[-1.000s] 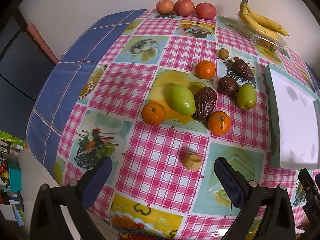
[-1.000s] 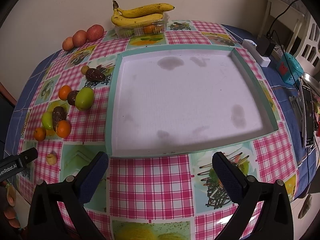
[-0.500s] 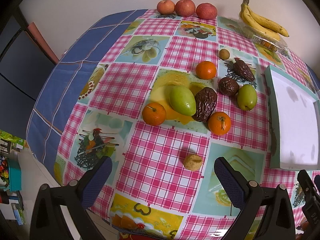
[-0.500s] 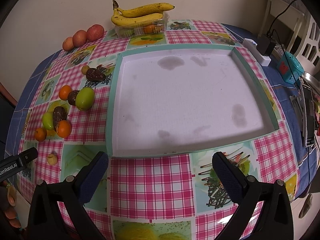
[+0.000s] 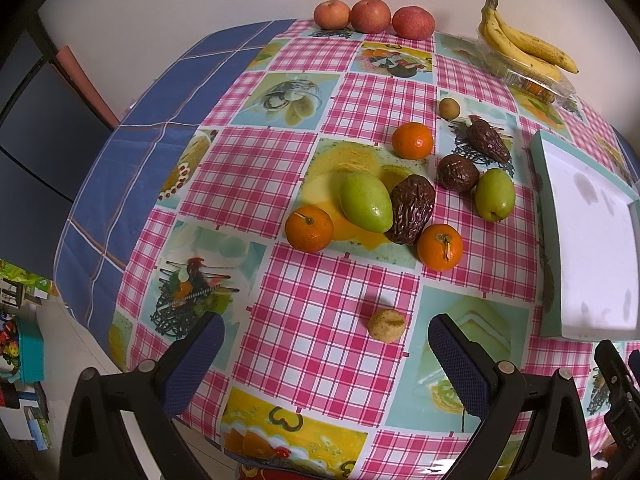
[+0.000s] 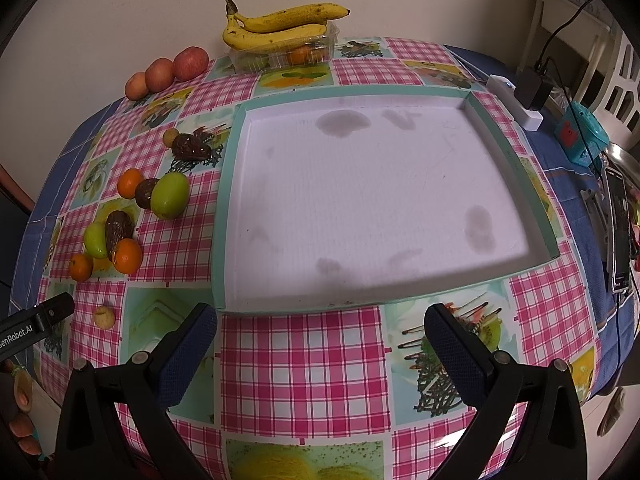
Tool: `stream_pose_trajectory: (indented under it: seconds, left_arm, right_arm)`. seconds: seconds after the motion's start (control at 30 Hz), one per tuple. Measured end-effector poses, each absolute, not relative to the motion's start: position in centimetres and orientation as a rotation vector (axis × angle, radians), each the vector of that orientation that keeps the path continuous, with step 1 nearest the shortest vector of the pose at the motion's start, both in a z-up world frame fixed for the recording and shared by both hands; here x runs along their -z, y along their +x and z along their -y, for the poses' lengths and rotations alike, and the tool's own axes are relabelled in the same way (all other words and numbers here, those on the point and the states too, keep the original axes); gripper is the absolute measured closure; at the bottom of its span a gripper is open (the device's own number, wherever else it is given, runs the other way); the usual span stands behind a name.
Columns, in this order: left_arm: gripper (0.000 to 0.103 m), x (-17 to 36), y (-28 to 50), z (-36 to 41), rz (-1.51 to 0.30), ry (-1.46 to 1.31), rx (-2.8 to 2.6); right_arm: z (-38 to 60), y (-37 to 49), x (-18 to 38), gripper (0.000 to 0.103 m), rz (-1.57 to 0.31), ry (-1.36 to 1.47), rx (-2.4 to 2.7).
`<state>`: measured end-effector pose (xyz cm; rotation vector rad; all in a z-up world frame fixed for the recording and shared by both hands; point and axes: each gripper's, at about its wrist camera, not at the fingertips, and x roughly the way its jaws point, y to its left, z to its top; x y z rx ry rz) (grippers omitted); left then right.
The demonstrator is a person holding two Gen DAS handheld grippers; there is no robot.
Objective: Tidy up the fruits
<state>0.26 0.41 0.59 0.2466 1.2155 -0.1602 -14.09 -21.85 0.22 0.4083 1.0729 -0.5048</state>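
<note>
A cluster of fruit lies on the checked tablecloth: three oranges (image 5: pixel 440 247), two green fruits (image 5: pixel 365 201) and three wrinkled dark brown fruits (image 5: pixel 412 209). A small tan fruit (image 5: pixel 386 325) sits alone just ahead of my left gripper (image 5: pixel 324 354), which is open and holds nothing. The shallow white tray (image 6: pixel 372 196) with a teal rim lies empty in front of my right gripper (image 6: pixel 320 340), also open. In the right wrist view the fruit cluster (image 6: pixel 170 195) lies left of the tray.
Three red apples (image 5: pixel 370 16) line the wall. Bananas (image 6: pixel 280 26) rest on a clear plastic box. A small round tan fruit (image 5: pixel 449 107) lies behind the cluster. A white charger (image 6: pixel 516 100), a teal toy (image 6: pixel 580 136) and a phone (image 6: pixel 618 232) sit right of the tray.
The left wrist view has shifted slightly, with the fruit now a little lower and further right in the frame. The right gripper and the tray look unchanged.
</note>
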Motion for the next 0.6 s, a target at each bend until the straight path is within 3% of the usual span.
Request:
stream_pose_trajectory:
  seconds: [0.6]
  left_arm:
    - [0.000, -0.67, 0.19, -0.35, -1.212, 0.243, 0.174]
  right_arm:
    - [21.82, -13.97, -0.07, 0.000, -1.088, 0.417, 0.500]
